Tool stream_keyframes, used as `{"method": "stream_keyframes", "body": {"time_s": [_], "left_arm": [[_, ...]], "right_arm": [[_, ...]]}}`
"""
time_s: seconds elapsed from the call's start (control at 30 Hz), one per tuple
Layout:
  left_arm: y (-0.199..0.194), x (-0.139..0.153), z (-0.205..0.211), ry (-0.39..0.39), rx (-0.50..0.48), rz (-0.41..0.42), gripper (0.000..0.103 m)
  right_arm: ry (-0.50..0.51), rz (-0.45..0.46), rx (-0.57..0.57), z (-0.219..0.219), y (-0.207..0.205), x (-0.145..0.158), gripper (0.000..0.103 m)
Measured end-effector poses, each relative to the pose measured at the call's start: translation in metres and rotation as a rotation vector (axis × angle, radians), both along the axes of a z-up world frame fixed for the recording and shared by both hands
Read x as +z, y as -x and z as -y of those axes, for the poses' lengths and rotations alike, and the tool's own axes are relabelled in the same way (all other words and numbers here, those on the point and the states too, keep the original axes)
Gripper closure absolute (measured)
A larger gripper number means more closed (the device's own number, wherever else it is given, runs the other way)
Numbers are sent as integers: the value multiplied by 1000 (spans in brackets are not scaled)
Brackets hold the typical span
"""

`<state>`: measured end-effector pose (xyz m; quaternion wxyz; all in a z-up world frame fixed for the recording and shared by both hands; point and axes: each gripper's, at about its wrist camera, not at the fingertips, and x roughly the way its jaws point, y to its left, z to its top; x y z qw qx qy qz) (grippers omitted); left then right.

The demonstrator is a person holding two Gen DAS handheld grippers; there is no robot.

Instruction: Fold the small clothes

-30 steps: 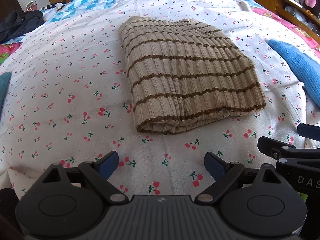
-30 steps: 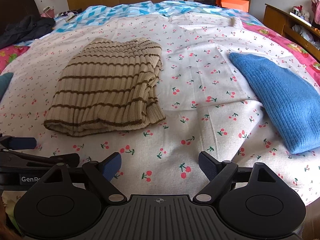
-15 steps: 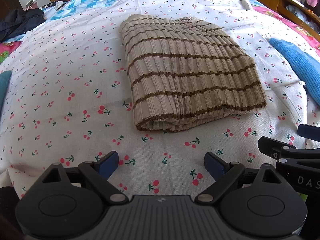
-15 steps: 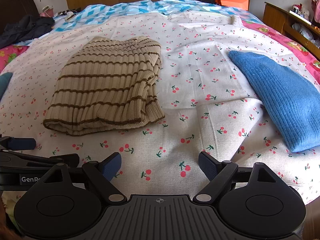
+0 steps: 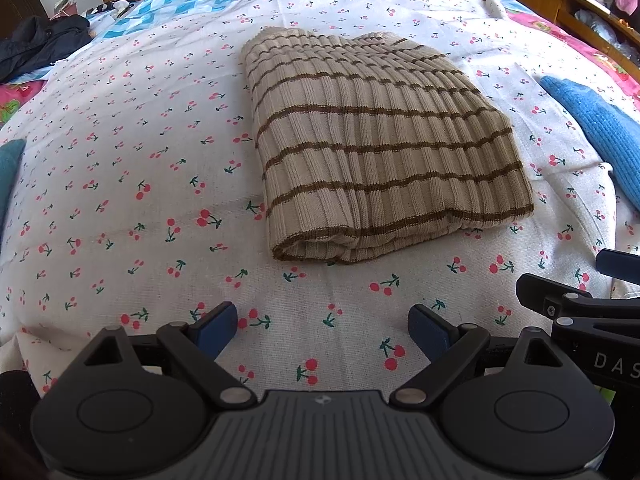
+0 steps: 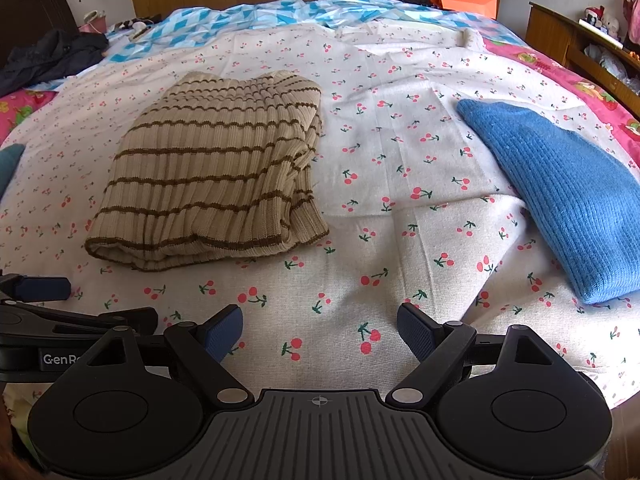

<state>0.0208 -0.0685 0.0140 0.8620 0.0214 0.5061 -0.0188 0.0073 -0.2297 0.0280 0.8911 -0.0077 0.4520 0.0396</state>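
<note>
Both grippers sit nearest the cameras, low over the near edge of the cherry-print sheet point(image 6: 400, 216), side by side and holding nothing: the left gripper point(image 5: 323, 325) has its blue pads spread wide with only bare sheet between them, and the right gripper point(image 6: 320, 327) is spread just as wide over the same patch of bedding. Just beyond them, clear of both sets of fingers, lies the striped beige sweater point(image 5: 372, 148), the task's garment closest to hand. It is already a compact rectangle, its folded edge toward the grippers and its layers stacked; from the right wrist view one corner on its right side looks a little loose and rumpled, though I judge the fold essentially finished. Further right, well apart from the sweater, the blue knit garment point(image 6: 560, 196) lies as a long flattened slab running away toward the bed's far side; whether it is folded or merely laid out I cannot tell from these views. So one piece appears done, and the blue one may be what is left. Beyond them a blue-and-white quilt point(image 6: 248, 20) covers the far end, with dark clothing point(image 6: 52, 56) heaped at the far left edge, possibly awaiting its turn.
</note>
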Motion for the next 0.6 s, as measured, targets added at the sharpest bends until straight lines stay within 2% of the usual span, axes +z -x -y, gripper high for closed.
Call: {"method": "stream_keyframes", "body": {"time_s": [0.6], "left_arm": [[1,0,1,-7,-1,2,7]], "right_arm": [[-1,-1,0,1,1,-1,17]]}}
